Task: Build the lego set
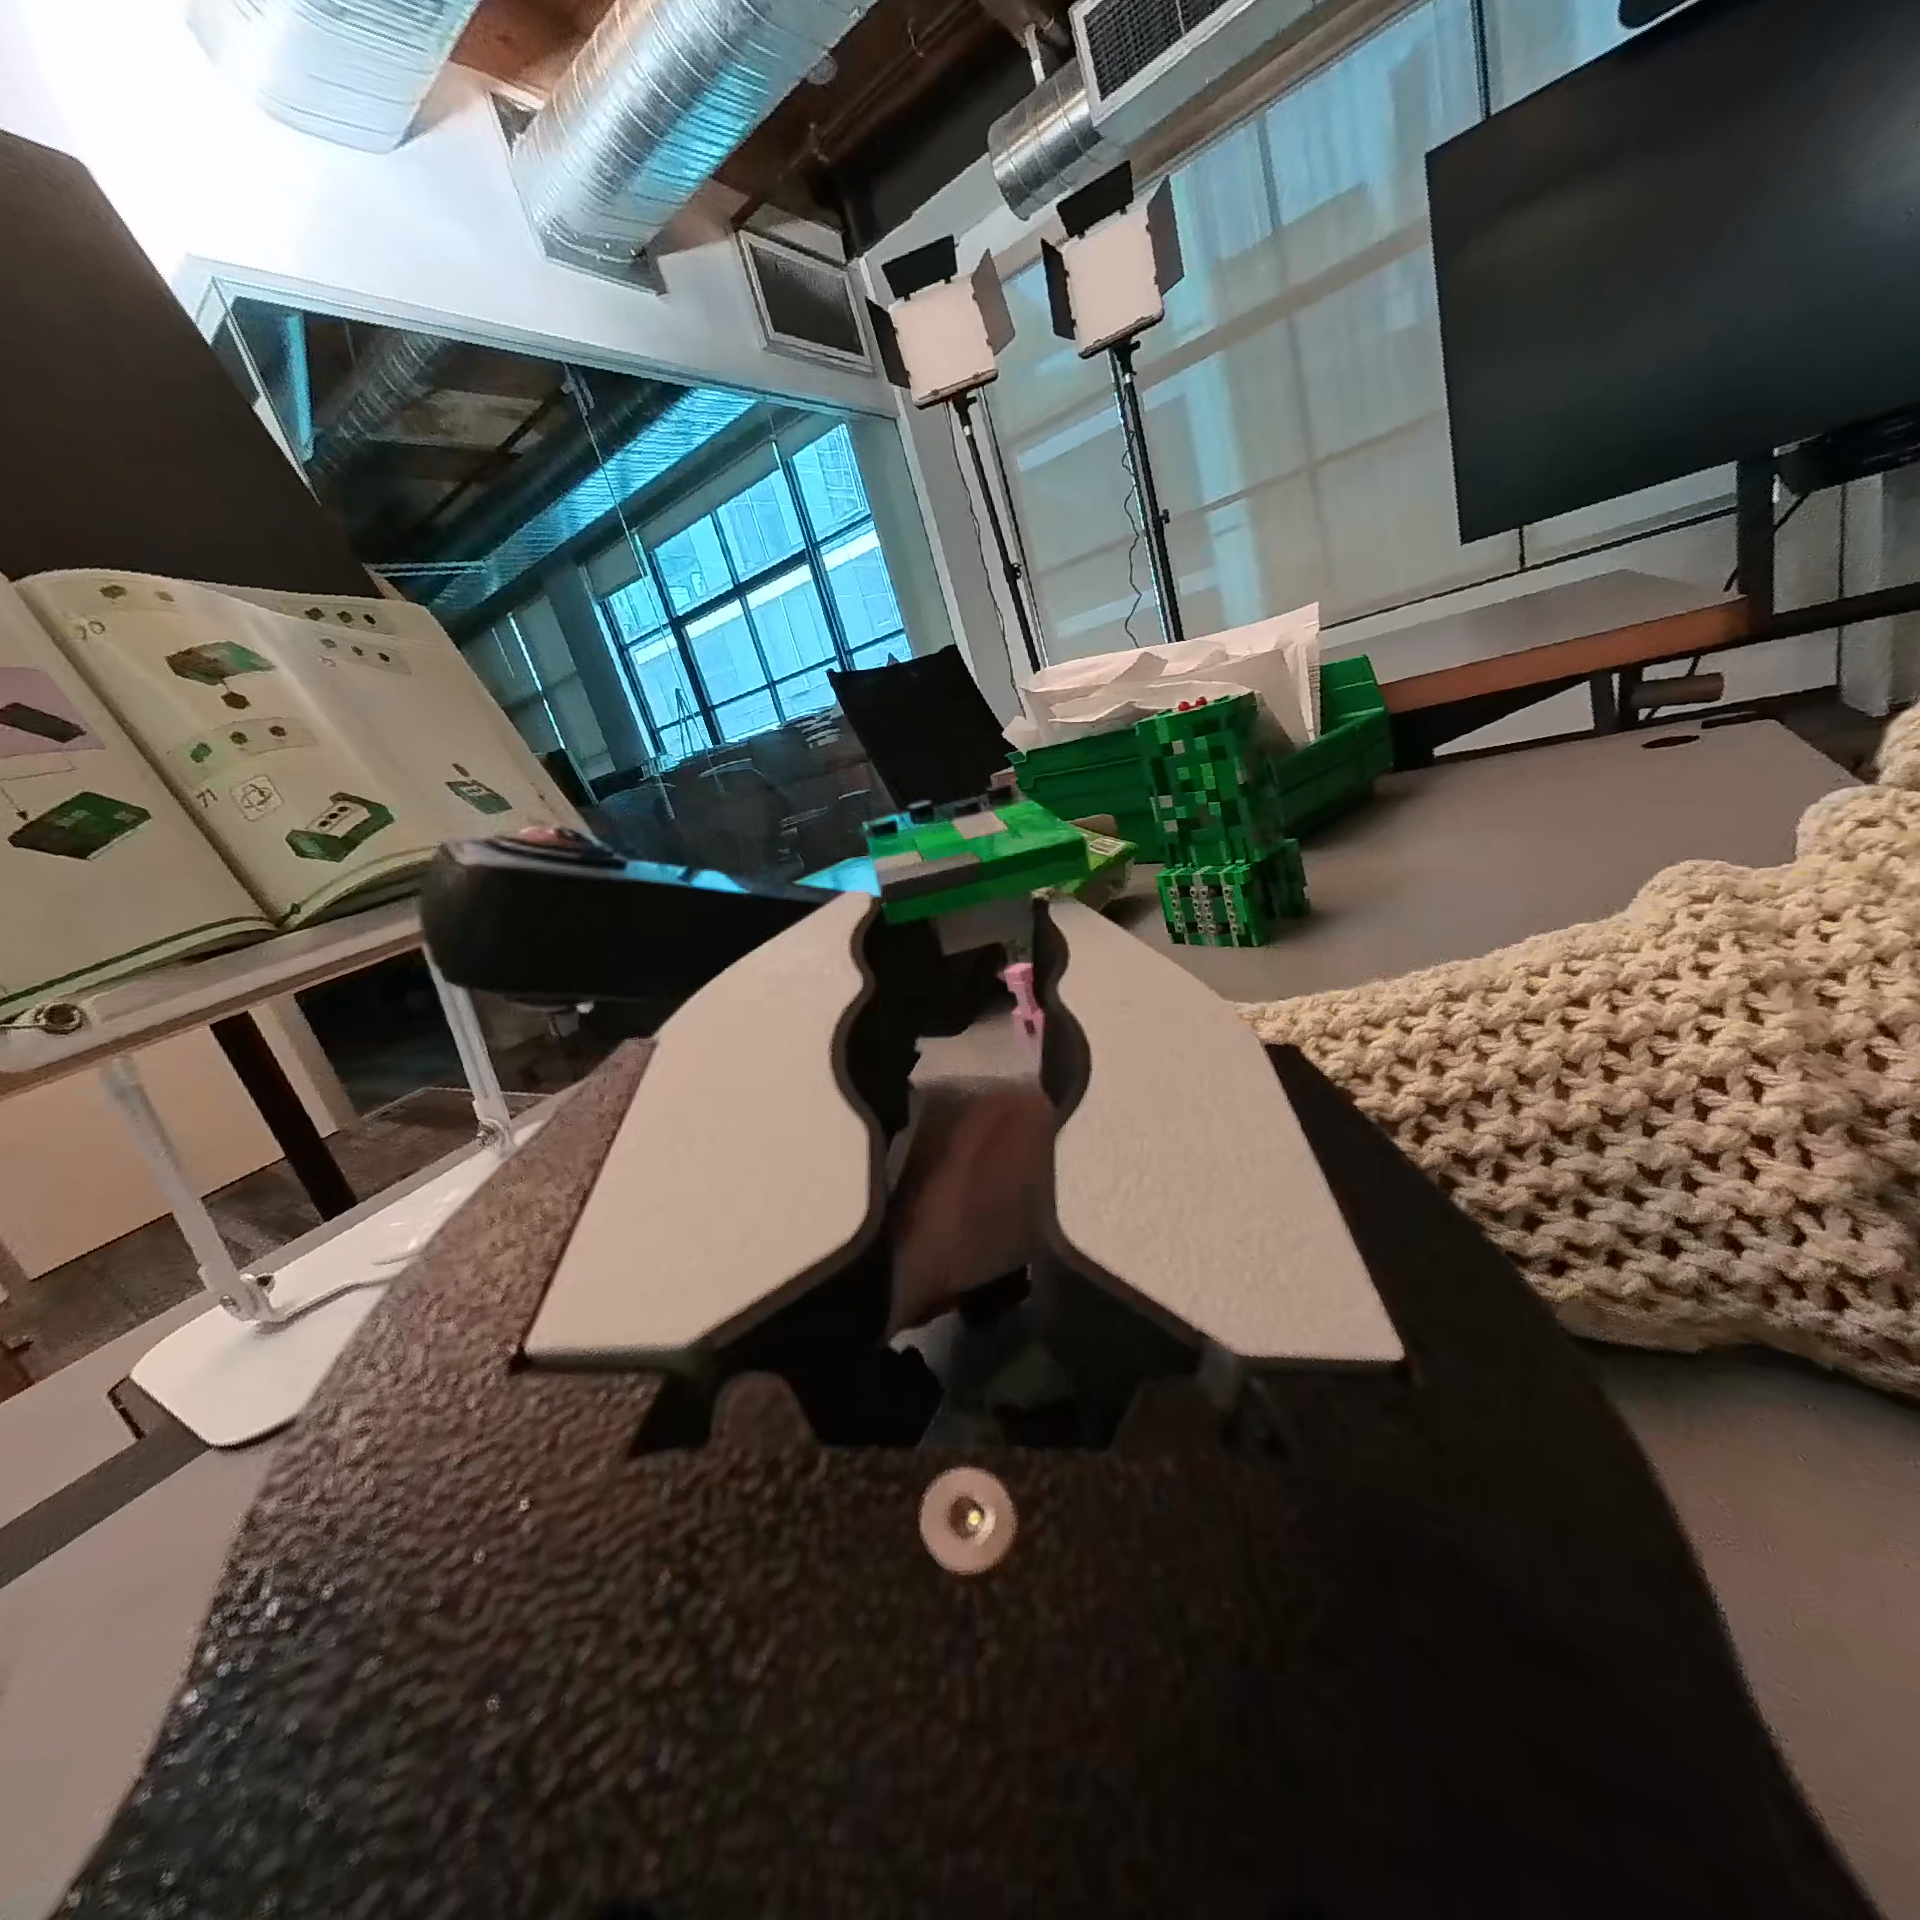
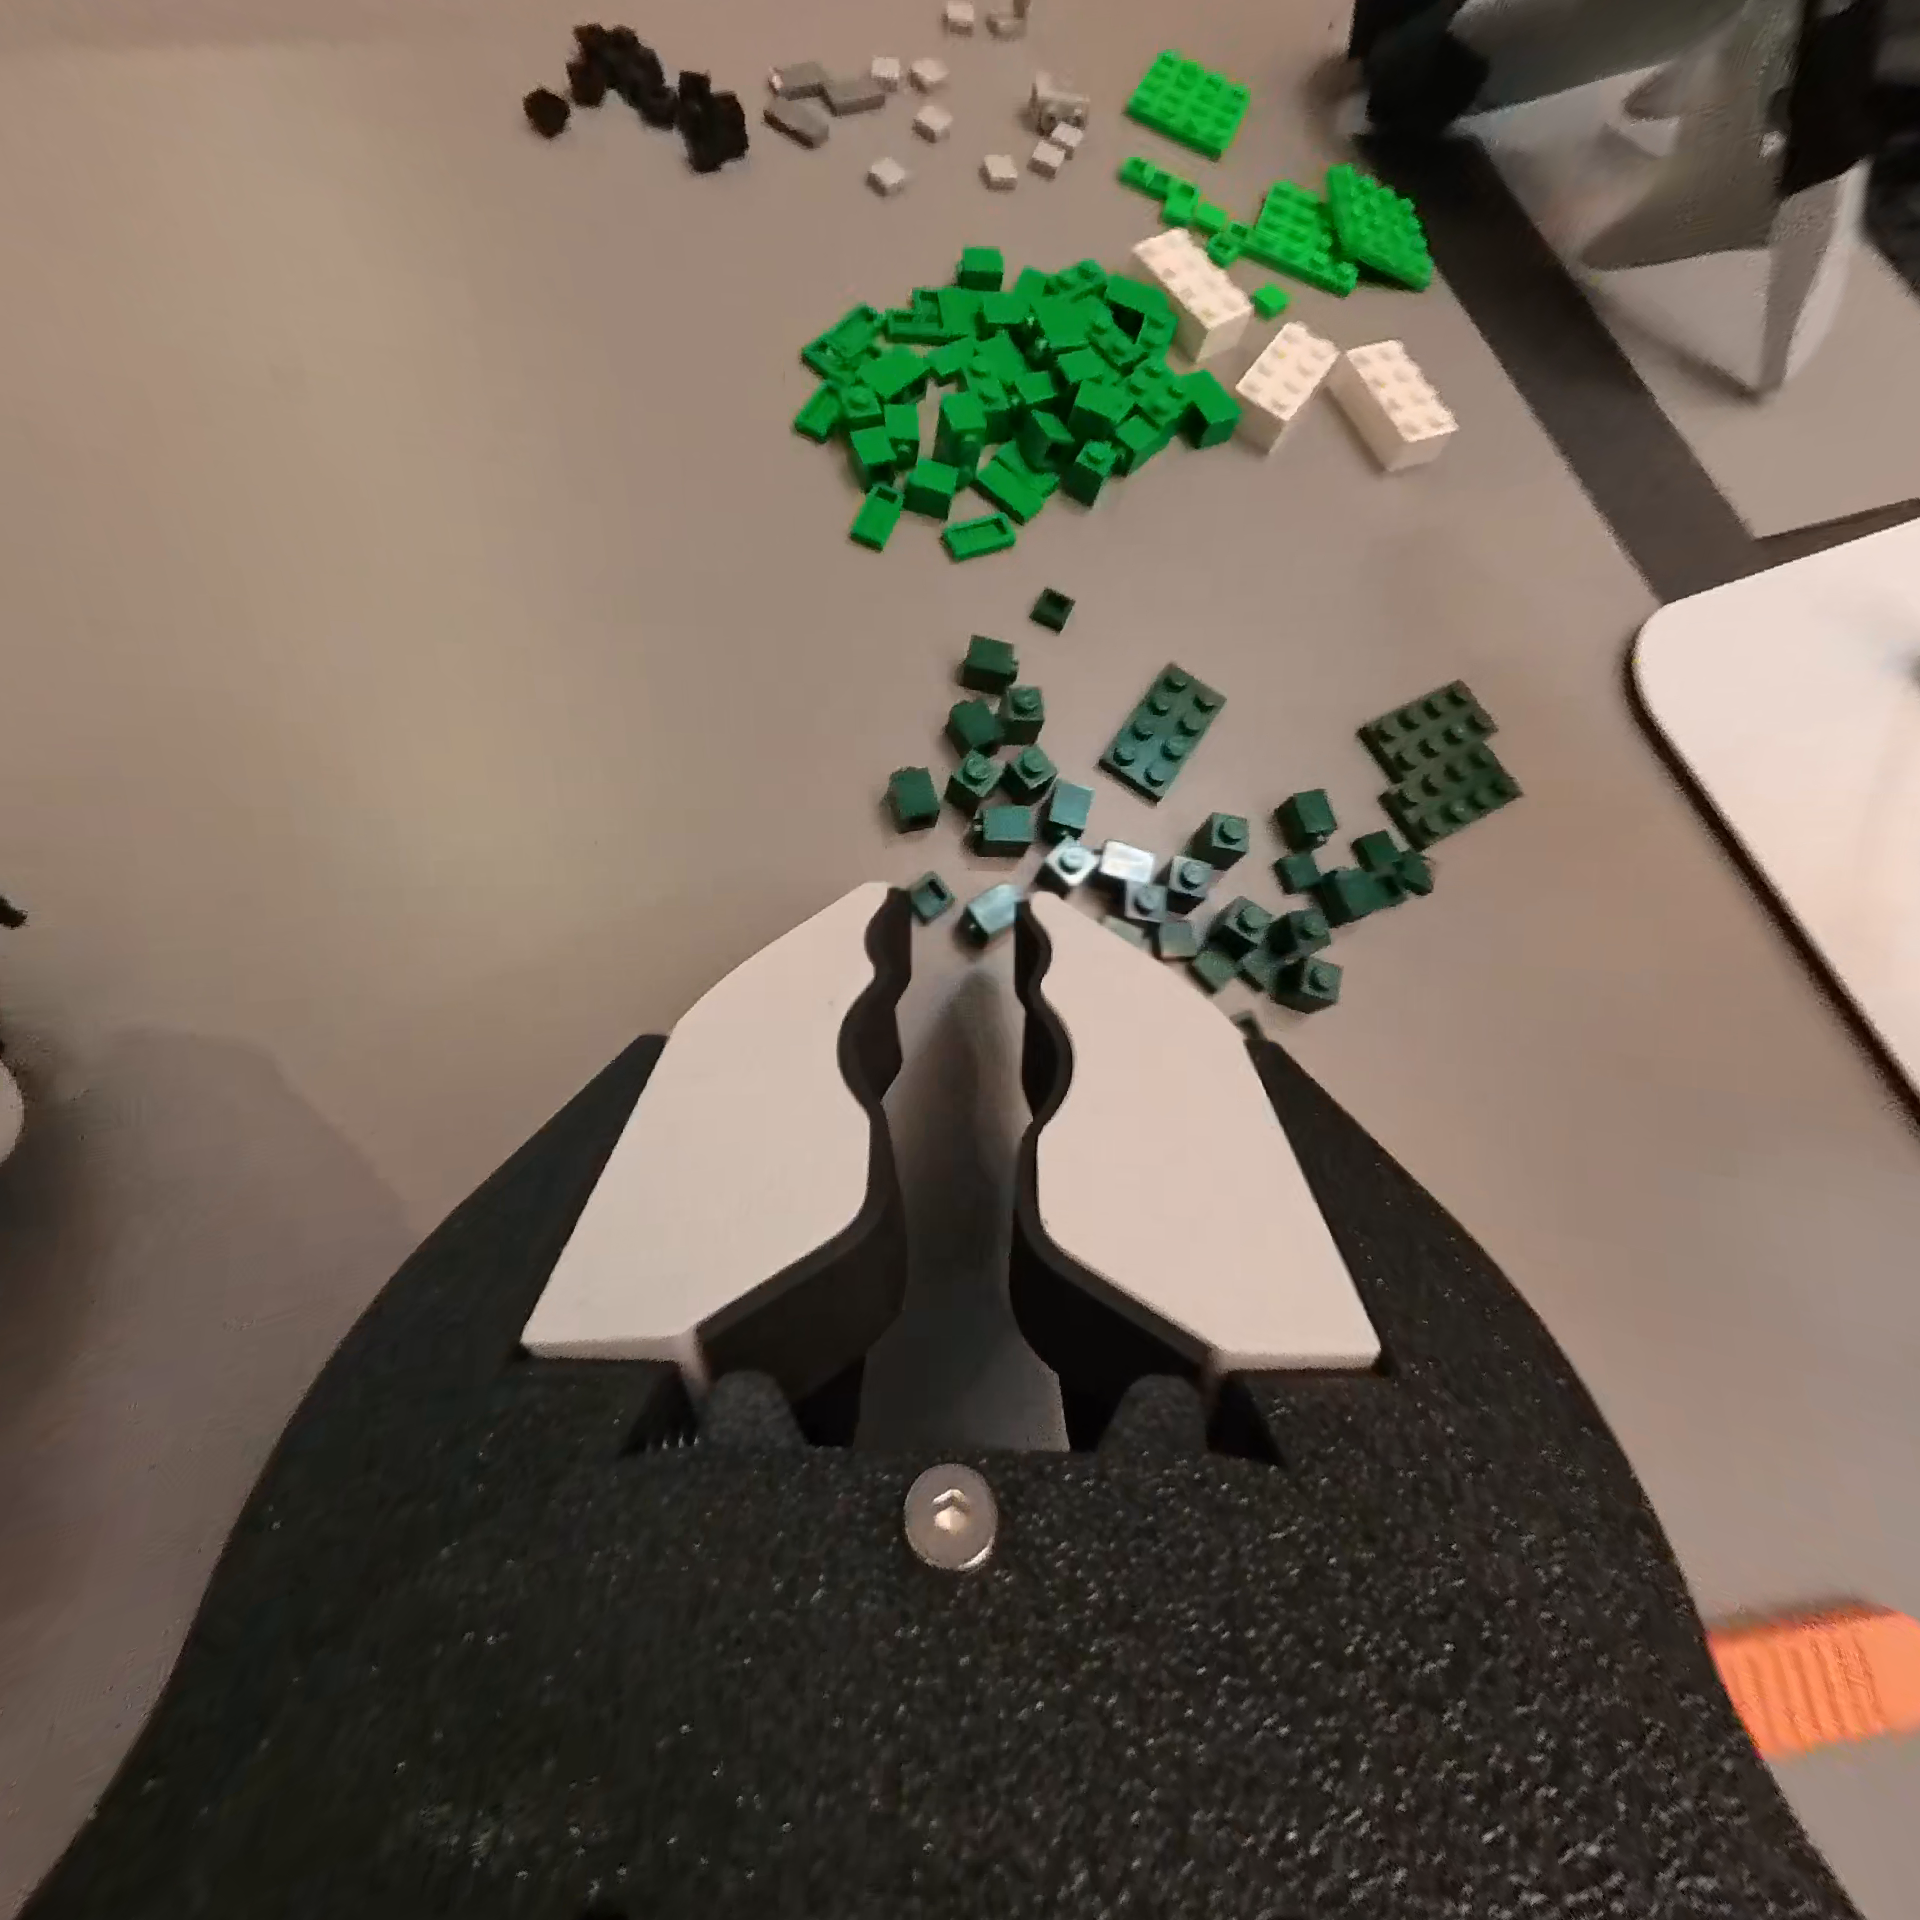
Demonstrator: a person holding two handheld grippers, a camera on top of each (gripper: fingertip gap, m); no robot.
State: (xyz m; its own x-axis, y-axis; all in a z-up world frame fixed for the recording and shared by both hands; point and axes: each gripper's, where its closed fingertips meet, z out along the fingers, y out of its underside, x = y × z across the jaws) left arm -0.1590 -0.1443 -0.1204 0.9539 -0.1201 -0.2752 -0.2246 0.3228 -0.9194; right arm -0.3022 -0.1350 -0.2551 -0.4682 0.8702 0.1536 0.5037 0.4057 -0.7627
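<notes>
Left wrist view: left tongs (image 1: 956, 925) tilted up, tips slightly parted, green-grey lego build (image 1: 977, 857) between tips, long axis crosswise to fingers; grip contact hidden, cannot tell. Pink piece (image 1: 1023, 997) against right finger's inner edge. Open manual (image 1: 239, 748) on stand at left; green figure (image 1: 1216, 831) upright on table (image 1: 1558, 831). Right wrist view: right tongs (image 2: 961, 914) narrowly open, empty, tips at dark green bricks (image 2: 1143, 831); bright green pile (image 2: 1018, 395) and white bricks (image 2: 1299, 353) beyond.

1. Right gripper (image 2: 961, 920): rough, grainy black plastic body; smooth matt grey fingers (image 2: 769, 1132).
2. Dark green bricks (image 2: 1164, 862) at its tips: glossy plastic.
3. Sleeve (image 1: 1621, 1122) right of left gripper (image 1: 956, 925): coarse cream knit.
</notes>
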